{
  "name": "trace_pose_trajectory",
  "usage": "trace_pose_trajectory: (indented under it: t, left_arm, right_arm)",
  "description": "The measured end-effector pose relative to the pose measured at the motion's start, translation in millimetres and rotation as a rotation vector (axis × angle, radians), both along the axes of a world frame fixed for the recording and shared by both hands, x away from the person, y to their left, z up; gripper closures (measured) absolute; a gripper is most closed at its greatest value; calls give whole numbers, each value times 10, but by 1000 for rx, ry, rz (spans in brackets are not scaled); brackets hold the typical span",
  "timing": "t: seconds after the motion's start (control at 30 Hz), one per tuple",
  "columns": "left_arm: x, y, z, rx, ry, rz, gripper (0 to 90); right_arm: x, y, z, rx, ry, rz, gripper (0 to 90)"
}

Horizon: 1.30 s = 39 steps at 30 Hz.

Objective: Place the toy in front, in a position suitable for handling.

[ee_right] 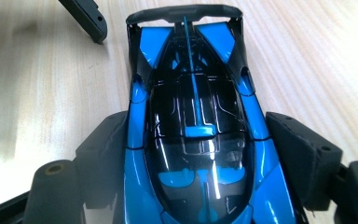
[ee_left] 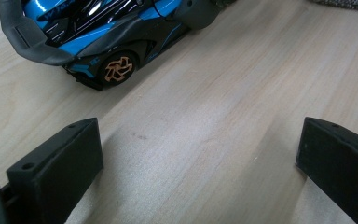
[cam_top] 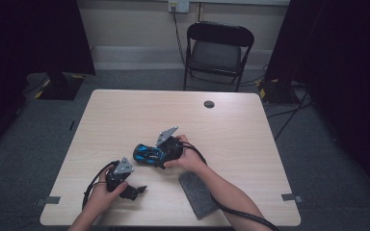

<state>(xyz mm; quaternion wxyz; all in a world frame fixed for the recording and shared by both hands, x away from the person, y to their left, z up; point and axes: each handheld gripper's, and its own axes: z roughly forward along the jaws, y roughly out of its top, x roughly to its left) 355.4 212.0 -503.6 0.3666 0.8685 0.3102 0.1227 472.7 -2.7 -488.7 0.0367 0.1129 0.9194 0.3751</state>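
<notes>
A blue and black toy car [cam_top: 148, 154] is seen lying on the light wooden table [cam_top: 125, 115], a little below and left of the table's middle. In the right gripper view the car [ee_right: 198, 130] is looked down on from above, with its rear wing at the far end and its glossy dark canopy between the two black jaws. The right gripper [cam_top: 163, 158] is held around the car's near end, and its jaws are pressed against the car's two flanks, so the car is clamped between them. The right hand [cam_top: 189, 156] is wrapped around the gripper's body.

The left gripper [cam_top: 132, 191] is held low over the table, near the car and apart from it, toward the table's near edge. Its jaws are spread wide, with only bare wood between them. In the left gripper view the car's rear wing and a copper-coloured wheel [ee_left: 117, 68] are seen beyond the jaws.

A grey pad [cam_top: 198, 192] is laid on the table beside the right forearm. A black folding chair [cam_top: 218, 50] is placed beyond the far edge of the table.
</notes>
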Motion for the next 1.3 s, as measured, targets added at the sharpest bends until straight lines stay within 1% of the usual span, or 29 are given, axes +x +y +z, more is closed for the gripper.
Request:
trace_pose_trajectory:
  t: [0.23,0.27,0.3,0.4,0.5,0.57,0.63,0.67,0.7,0.73,0.8,0.83,0.97,1.0,1.03,1.13,1.17,1.2,1.23,1.3]
  left_arm:
    - [0,0,0,0,0,0,0]
    - [0,0,0,0,0,0,0]
    - [0,0,0,0,0,0,0]
    - [0,0,0,0,0,0,0]
    - [0,0,0,0,0,0,0]
    - [0,0,0,0,0,0,0]
    - [0,0,0,0,0,0,0]
    - [0,0,0,0,0,0,0]
    - [0,0,0,0,0,0,0]
    - [0,0,0,0,0,0,0]
    - [0,0,0,0,1,0,0]
    - [0,0,0,0,1,0,0]
    - [0,0,0,0,0,0,0]
    - [0,0,0,0,0,0,0]
    - [0,0,0,0,0,0,0]
    - [0,0,0,0,0,0,0]
    - [0,0,0,0,0,0,0]
    - [0,0,0,0,0,0,0]
    - [0,0,0,0,0,0,0]
    - [0,0,0,0,0,0,0]
  right_arm:
    - [-7,-31,-73,1,3,-8,239]
    - [-7,-31,-73,1,3,-8,239]
    - [-11,-31,-82,11,1,-12,238]
    - [-6,-28,-80,9,3,-12,235]
    - [-9,-23,-90,32,23,-39,180]
    - [-10,-14,-81,42,21,-51,147]
    - [-11,-6,-71,47,17,-59,135]
    - [-14,6,-61,51,19,-65,139]
    - [-19,18,-51,53,23,-56,147]
    - [-26,49,-37,42,7,-46,139]
    - [-26,57,-35,38,2,-42,141]
    - [-21,78,-41,33,-2,-39,140]
    - [-8,105,-78,22,14,-33,153]
    - [-8,105,-78,22,14,-33,153]
    - [-9,106,-112,22,4,-36,148]
    - [-4,90,-121,42,-7,-46,200]
    - [-14,90,-124,44,-18,-30,240]
    - [-27,98,-115,37,-30,-25,250]
    - [-32,103,-104,30,-31,-18,257]
    - [-23,102,-97,27,-18,-24,258]
